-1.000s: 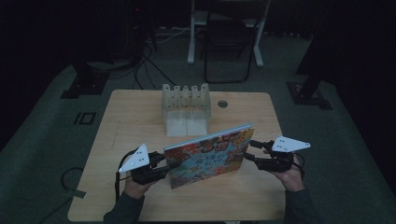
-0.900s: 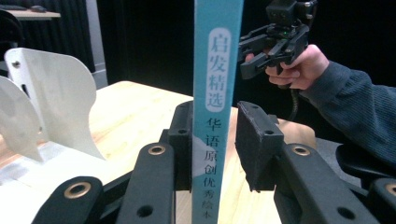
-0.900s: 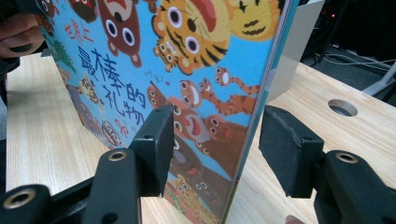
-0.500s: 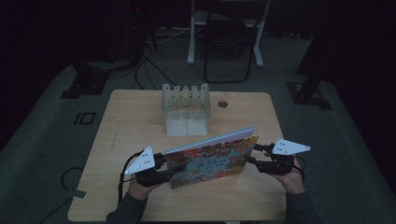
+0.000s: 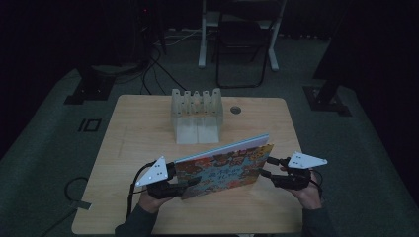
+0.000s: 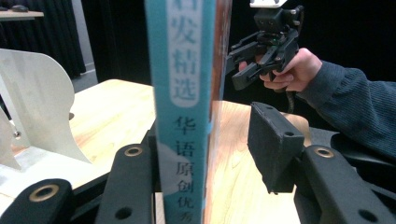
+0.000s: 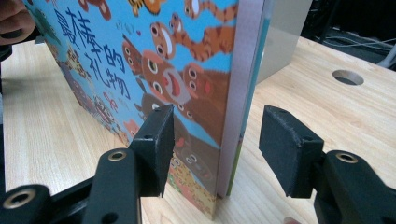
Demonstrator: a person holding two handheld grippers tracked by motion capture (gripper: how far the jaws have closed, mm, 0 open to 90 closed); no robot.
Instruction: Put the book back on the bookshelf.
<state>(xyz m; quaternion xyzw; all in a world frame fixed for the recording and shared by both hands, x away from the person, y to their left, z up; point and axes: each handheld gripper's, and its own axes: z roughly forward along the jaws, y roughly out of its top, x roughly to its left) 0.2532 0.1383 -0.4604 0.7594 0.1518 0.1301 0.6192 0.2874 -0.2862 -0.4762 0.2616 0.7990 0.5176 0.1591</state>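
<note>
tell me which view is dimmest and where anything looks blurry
High view is dimmest, the room behind the table nearly black. Left gripper view: the book spine sits close and slightly soft. Right gripper view is bright, its cover sharp, the near jaws a little blurred.

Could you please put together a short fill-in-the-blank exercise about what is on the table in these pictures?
1. The book stands on its lower edge on the wooden ____.
2. The jaws of the left gripper stand on either side of the book's ____, which bears printed characters.
3. The right gripper has its jaws ____, with a gap between the book and the pad on one side.
4. Behind the book stands a pale slotted ____.

Missing words: table; spine; open; rack
</note>
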